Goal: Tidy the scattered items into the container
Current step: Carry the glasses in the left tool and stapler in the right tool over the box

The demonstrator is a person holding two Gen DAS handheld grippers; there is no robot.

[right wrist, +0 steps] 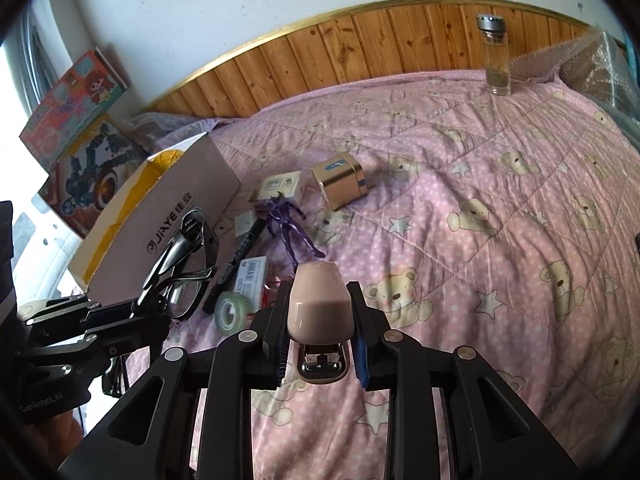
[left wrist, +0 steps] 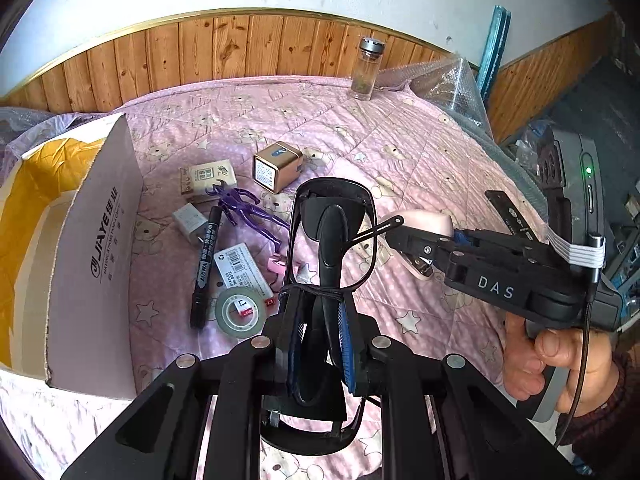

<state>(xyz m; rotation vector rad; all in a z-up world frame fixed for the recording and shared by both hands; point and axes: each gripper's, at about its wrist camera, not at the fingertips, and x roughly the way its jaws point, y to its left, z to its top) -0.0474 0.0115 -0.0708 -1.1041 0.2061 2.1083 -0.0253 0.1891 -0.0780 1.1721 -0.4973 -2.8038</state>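
Carrying loads, the left gripper point(left wrist: 320, 336) pinches folded black glasses point(left wrist: 332, 236) and the right gripper point(right wrist: 320, 332) clamps a pink stapler point(right wrist: 320, 304), so next both must swing toward ten o'clock and release over the open cardboard box point(left wrist: 96, 248).

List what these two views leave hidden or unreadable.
- Cardboard box floor: both views, hidden behind its near wall.
- Glasses folded arms: left wrist view, buried between the left gripper fingers.
- Stapler underside: right wrist view, covered by its own body.
- White label pack print: too small.
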